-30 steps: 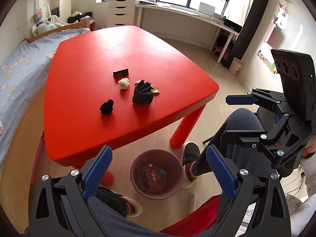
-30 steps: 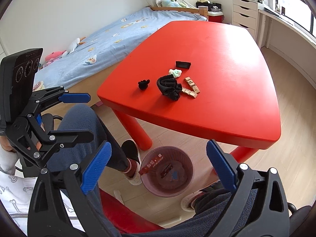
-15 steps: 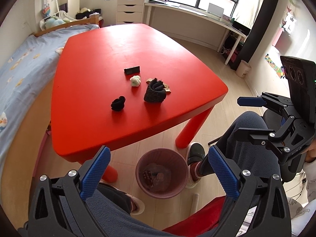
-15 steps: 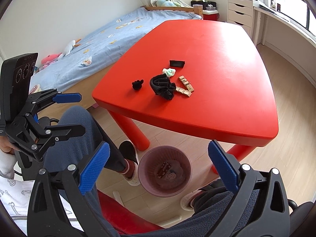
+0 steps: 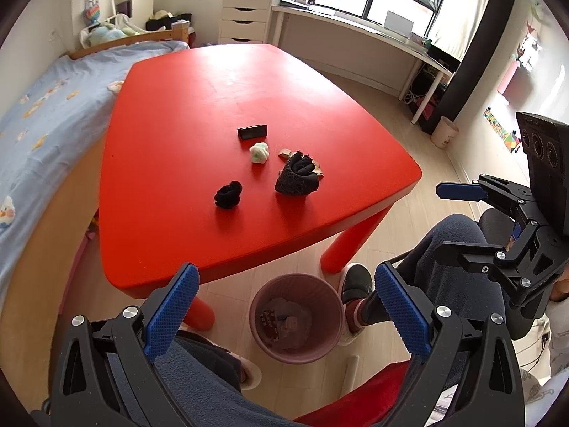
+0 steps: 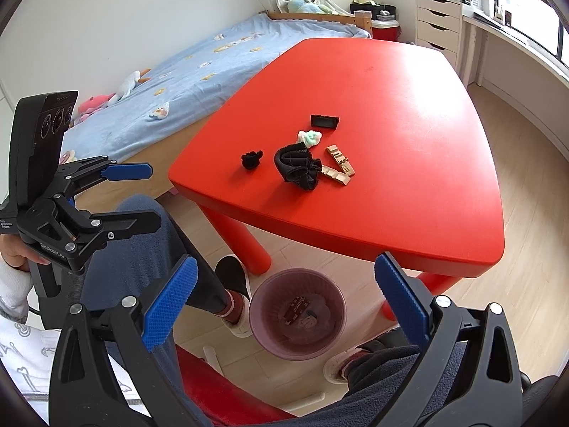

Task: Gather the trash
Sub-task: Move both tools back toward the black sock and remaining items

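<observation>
Both jaws stand wide and empty, left gripper [image 5: 282, 306] and right gripper [image 6: 282, 302] held above the pink wastebasket [image 5: 297, 316]. Trash sits mid-worktop [image 5: 177, 213]: I'd take the small black wad [image 5: 228, 194] first, nearest the edge, pinching it across its middle.

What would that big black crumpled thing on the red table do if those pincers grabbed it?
The black crumpled bundle looks like soft fabric, folded and creased, so it would probably squash and droop rather than hold shape. It likely weighs little. Pushed across the red table, it might drag the tan pieces touching it.
</observation>
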Tool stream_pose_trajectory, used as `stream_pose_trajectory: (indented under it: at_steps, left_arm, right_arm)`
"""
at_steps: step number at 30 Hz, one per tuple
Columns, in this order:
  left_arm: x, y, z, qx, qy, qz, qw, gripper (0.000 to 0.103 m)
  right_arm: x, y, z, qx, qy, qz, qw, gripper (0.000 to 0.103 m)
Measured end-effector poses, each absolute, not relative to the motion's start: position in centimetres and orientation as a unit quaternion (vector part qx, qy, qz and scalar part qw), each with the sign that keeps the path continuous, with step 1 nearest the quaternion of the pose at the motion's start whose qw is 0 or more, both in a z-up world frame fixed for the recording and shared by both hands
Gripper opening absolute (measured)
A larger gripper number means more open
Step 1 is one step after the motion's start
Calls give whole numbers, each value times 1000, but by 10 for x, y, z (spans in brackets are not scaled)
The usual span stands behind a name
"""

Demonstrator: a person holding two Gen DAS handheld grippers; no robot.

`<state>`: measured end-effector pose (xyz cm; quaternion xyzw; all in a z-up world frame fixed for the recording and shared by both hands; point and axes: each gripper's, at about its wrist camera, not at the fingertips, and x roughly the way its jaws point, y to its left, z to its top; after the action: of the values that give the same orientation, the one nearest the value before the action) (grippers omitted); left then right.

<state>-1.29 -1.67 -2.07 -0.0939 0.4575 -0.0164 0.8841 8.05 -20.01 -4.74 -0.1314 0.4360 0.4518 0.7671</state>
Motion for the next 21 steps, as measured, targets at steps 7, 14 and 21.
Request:
stream_pose_trajectory:
  at_steps: [7,14,21]
  left_arm:
    - [5,4,-15,-96,451,-7,887,95]
    - [27,17,-16,-84,456,-8,886,95]
    - [53,29,-29,-68,478,-11,875,95]
  right_arm:
    - [96,-183,-39,-147,421,459,769,98]
    - [112,-157,-34,-169,409,473,761,98]
    - [131,-129,-42,-203,411,486,744,98]
